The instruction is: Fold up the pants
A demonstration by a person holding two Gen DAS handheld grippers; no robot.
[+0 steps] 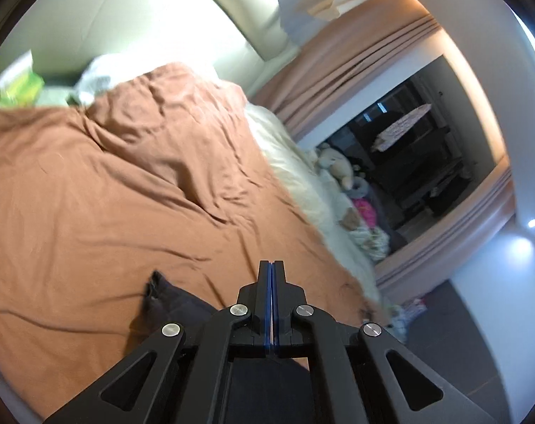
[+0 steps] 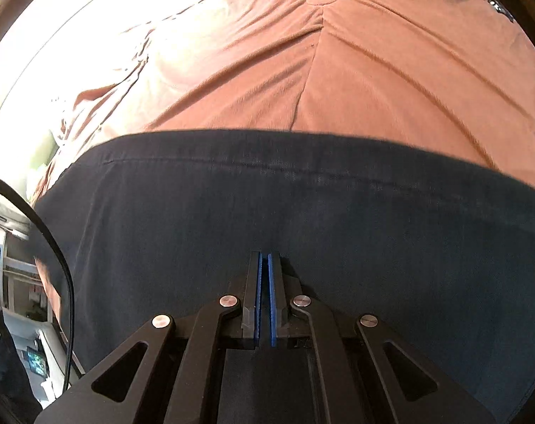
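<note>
Jaws of the left gripper [image 1: 271,265] pressed flat together, blue pads meeting, nothing seen between them. Jaws of the right gripper [image 2: 265,256] all but shut too — a thin slit between the pads, tips low over dark cloth, no fold visibly pinched.

Pants [image 2: 303,219] spread on the bed [image 1: 90,183], over the rust-brown cover, near its near edge. Wide and fairly flat in the right wrist view, a hem or seam line running across close to the far edge. In the left wrist view, only a dark corner [image 1: 168,300] poking out beside the gripper, not far from the cover's side edge.

Hard to judge how many folds are in — cloth looks smooth and layered, perhaps one fold done. Probably left: grasping an edge again, a further fold, a final smoothing. Neither gripper holding anything now, by the look of it.
</note>
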